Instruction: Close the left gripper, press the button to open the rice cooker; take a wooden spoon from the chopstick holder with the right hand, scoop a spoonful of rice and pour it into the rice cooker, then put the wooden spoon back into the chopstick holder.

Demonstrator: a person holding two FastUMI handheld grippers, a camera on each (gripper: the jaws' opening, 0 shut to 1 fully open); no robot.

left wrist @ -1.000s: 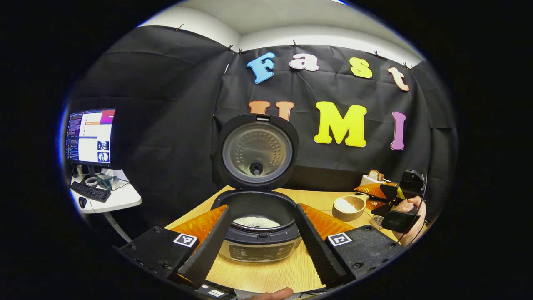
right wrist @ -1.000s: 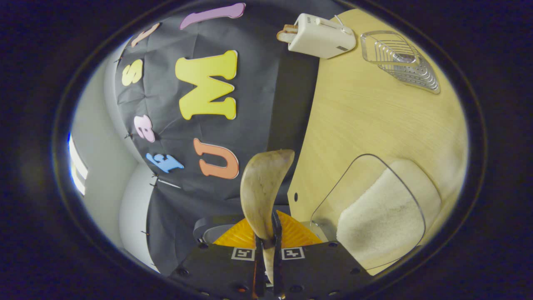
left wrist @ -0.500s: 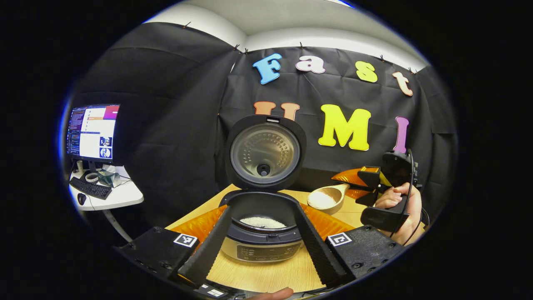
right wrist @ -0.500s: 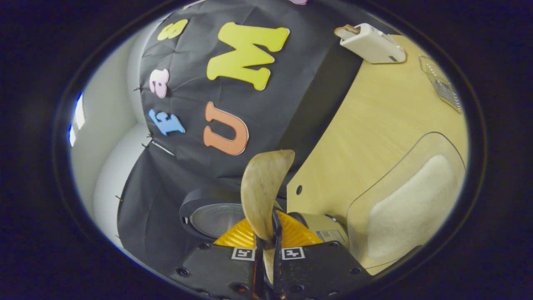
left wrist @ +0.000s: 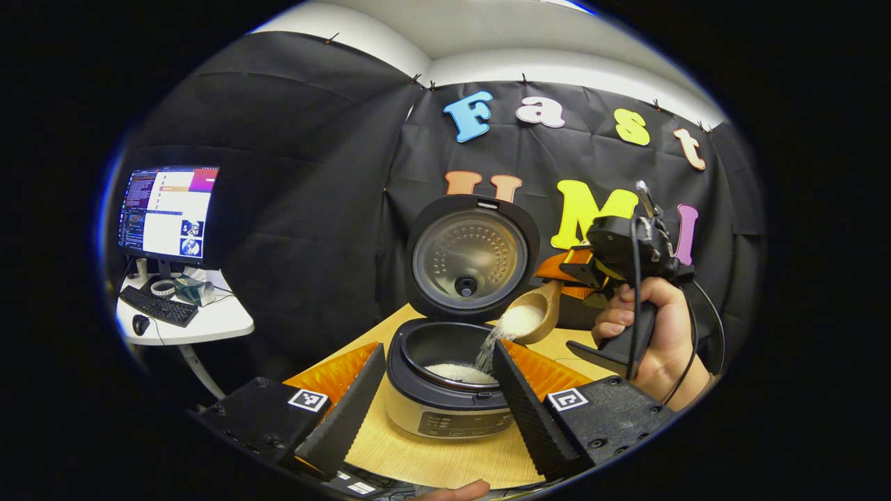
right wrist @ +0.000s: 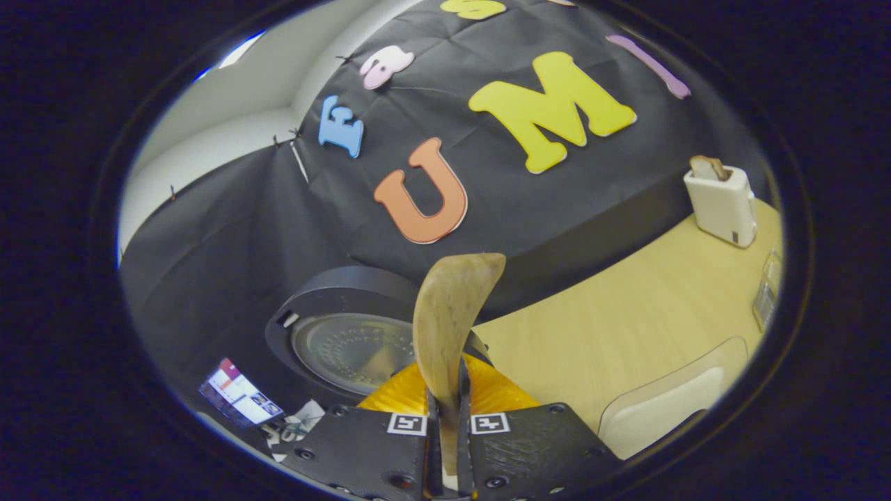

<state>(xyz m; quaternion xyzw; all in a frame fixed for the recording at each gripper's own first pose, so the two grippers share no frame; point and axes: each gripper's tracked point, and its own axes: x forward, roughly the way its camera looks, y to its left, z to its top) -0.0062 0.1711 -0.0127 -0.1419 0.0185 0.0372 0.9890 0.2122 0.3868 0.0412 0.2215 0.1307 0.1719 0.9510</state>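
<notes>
While rice (left wrist: 487, 348) streams from the tilted wooden spoon (left wrist: 532, 316), I see through the left gripper view that it falls into the open rice cooker (left wrist: 445, 390), which sits on the pale wooden surface (left wrist: 431, 456). The cooker's round lid (left wrist: 473, 257) stands upright behind the pot, its metal inner plate facing me. White rice already lies in the dark inner pot. The cooker's front panel carries small markings, too small for me to read.

My left tool (left wrist: 435, 396) has its two fingers spread wide, one to each side of the cooker and touching nothing. Each finger base bears a small square black-and-white marker.

My right tool (left wrist: 581, 268) shows farther off in that view, held by a hand (left wrist: 651, 334) above and to the right of the pot. In the right gripper view, the right tool (right wrist: 445, 431) has its fingers pressed together on the spoon's handle, and the spoon bowl (right wrist: 449, 320) rises edge-on in front of the camera. Beyond it sit the cooker lid, the wooden surface, and a cream toaster (right wrist: 720, 202) with a slice of bread in its slot. A clear container (right wrist: 668, 417) of white rice lies at the lower right.

At the far left of the left gripper view, a monitor (left wrist: 167, 216) and keyboard (left wrist: 156, 306) stand on a small white side table (left wrist: 209, 323).
</notes>
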